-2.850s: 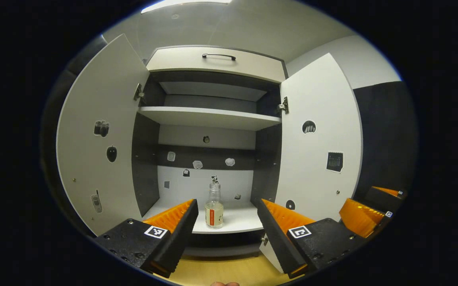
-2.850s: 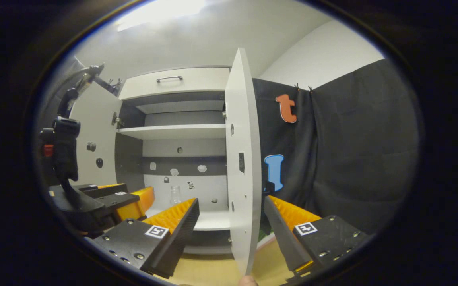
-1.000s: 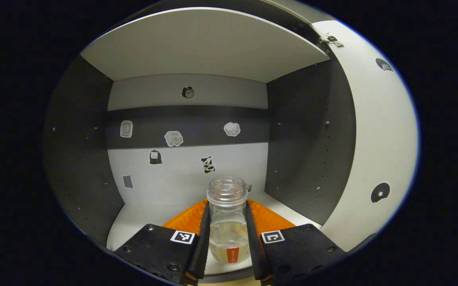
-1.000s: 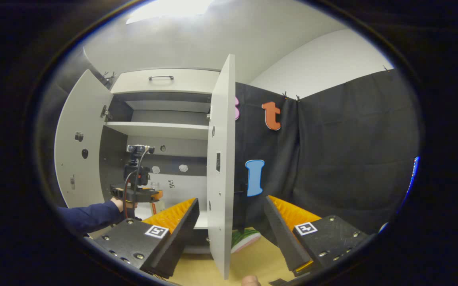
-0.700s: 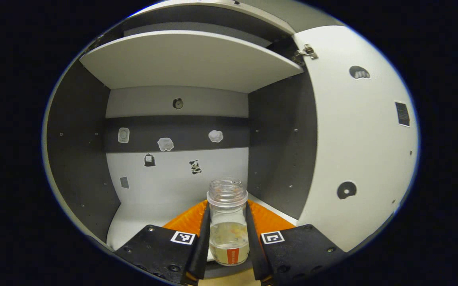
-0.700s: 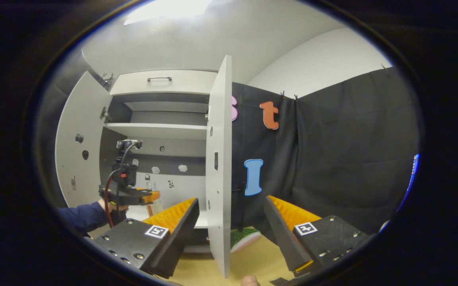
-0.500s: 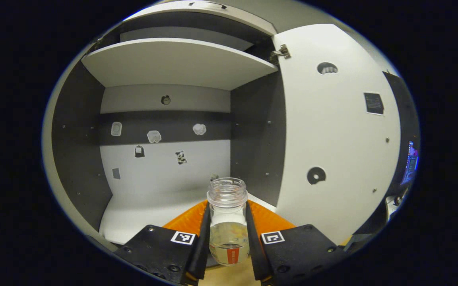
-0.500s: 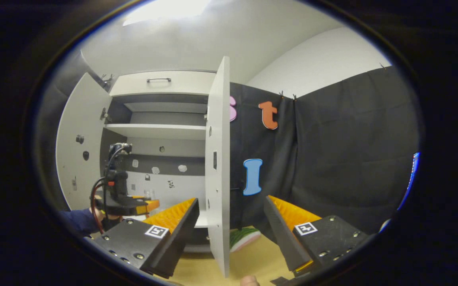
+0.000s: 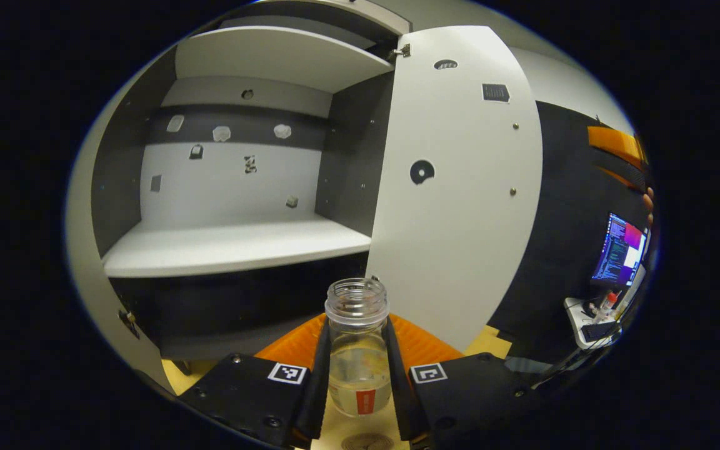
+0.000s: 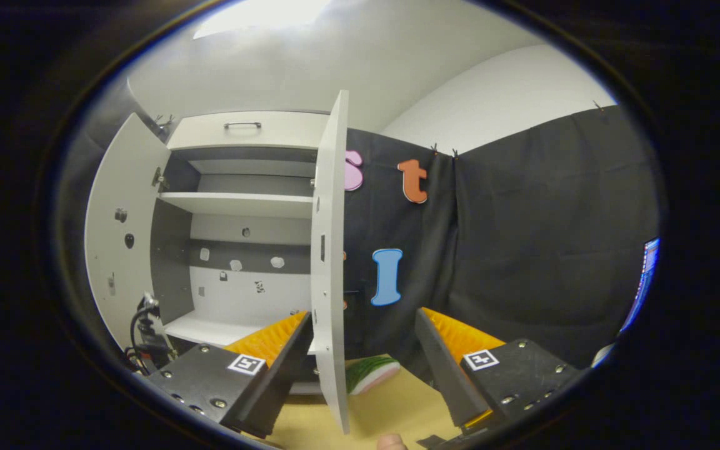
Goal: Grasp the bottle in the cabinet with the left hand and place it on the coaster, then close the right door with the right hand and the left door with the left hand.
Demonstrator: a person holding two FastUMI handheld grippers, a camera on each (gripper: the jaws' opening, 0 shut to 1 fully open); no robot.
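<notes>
Left gripper view: left gripper (image 9: 357,375) jaws pinching clear glass bottle (image 9: 358,350) with red label, out of white cabinet (image 9: 229,244), just above round coaster (image 9: 367,442) on wooden surface (image 9: 491,340). Right gripper (image 10: 360,356) jaws spread wide, straddling edge of open white right door (image 10: 329,262).

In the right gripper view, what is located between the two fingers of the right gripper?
In the right gripper view, the open right gripper has the edge of the right door standing between its fingers, with the wooden floor below; neither finger touches the door.
</notes>
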